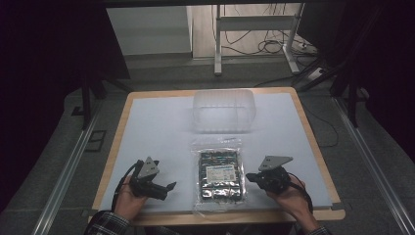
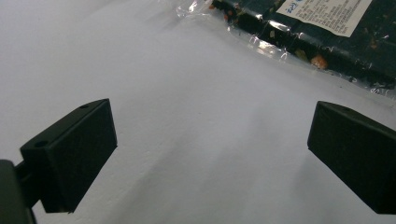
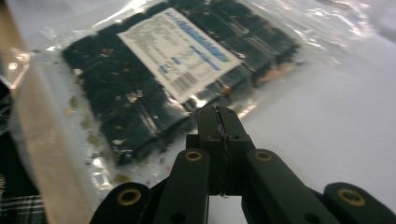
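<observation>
A clear plastic bag of dark green packets with a white label (image 1: 220, 174) lies flat on the white table top, near the front edge. It also shows in the left gripper view as the bag (image 2: 327, 28) and in the right gripper view as the bag (image 3: 140, 93). My right gripper (image 1: 249, 176) is shut, its tips right at the bag's right edge. In its own view the right gripper (image 3: 217, 114) has its jaws pressed together over the bag's clear border. Whether film is pinched I cannot tell. My left gripper (image 1: 169, 188) rests left of the bag. Seen along its own jaws, the left gripper (image 2: 210, 112) is open over bare table.
A clear plastic tub (image 1: 224, 110) stands at the back middle of the white table top (image 1: 156, 127). The wooden rim (image 1: 313, 142) frames the table. Beyond it are a desk frame (image 1: 218, 44) and floor cables (image 1: 274, 46).
</observation>
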Motion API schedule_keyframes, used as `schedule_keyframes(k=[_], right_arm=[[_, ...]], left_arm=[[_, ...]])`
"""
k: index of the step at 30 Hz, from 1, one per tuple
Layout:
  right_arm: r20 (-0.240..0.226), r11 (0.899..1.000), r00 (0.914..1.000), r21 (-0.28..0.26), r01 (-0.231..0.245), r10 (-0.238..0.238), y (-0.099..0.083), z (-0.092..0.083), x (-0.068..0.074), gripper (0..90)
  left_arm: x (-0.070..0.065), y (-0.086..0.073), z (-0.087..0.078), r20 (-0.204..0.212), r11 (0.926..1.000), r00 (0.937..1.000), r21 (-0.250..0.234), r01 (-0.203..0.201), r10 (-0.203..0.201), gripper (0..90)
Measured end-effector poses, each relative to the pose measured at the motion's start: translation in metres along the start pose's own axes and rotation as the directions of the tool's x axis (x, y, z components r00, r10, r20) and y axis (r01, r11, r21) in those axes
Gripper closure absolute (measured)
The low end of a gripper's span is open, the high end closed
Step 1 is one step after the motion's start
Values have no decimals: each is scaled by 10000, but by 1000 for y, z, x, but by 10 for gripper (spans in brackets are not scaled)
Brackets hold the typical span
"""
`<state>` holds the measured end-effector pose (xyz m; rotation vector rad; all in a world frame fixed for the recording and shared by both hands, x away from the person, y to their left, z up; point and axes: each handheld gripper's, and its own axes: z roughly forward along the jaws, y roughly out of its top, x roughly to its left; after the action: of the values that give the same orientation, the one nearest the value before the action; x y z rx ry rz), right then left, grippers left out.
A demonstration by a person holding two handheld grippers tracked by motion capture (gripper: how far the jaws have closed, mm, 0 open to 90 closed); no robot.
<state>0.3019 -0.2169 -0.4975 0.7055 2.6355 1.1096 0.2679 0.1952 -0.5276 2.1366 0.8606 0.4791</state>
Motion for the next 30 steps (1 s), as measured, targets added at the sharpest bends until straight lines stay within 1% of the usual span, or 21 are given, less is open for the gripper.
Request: schedule_keyframes(k=[2, 3, 8, 12, 15, 17, 18, 21, 24, 26, 27, 30], right_arm=[[-76, 10000, 10000, 70, 9, -8, 0, 2, 2, 893], [-236, 9997, 9996, 187, 138, -134, 0, 4, 4, 894], [-608, 9970, 9970, 572, 520, -486, 0, 13, 10, 894], [-766, 9943, 9954, 855, 633, -568, -1, 20, 11, 894], [-828, 9940, 9952, 915, 592, -516, -1, 20, 11, 894], [-916, 9926, 9946, 1063, 589, -492, -2, 22, 11, 894], [-910, 9925, 9944, 1047, 629, -535, -2, 22, 11, 894], [-1095, 9937, 9930, 974, 556, -449, -3, 22, 10, 893], [-1207, 9937, 9910, 890, 687, -577, -3, 23, 11, 894], [-1275, 9931, 9898, 899, 751, -633, -3, 24, 12, 893], [-1311, 9931, 9894, 911, 742, -619, -2, 25, 13, 893], [-1446, 9932, 9869, 812, 839, -715, 0, 29, 15, 893]], left_arm=[[0, 0, 0, -18, 10000, 10000, -6, -8, 8, 9], [0, 0, 0, -25, 10000, 10000, -7, -13, 13, 9], [0, 0, 0, -75, 10000, 10000, -18, -60, 59, 10], [0, 0, -1, -107, 10000, 9999, -23, -61, 61, 10], [0, 0, -1, -127, 10000, 9999, -19, -65, 64, 10], [0, 0, -1, -151, 10000, 9999, -14, -71, 71, 10], [0, 0, -1, -163, 10000, 9998, -9, -73, 73, 11], [0, 0, -1, -206, 10000, 9998, -9, -70, 70, 12], [1, 0, -2, -264, 10000, 9996, -7, -65, 64, 13], [1, 0, -2, -256, 10000, 9997, -66, 44, -45, 13], [2, 0, -2, -284, 10000, 9996, -81, 5, -7, 13], [2, 0, -3, -298, 9998, 9995, -143, 138, -143, 13]])
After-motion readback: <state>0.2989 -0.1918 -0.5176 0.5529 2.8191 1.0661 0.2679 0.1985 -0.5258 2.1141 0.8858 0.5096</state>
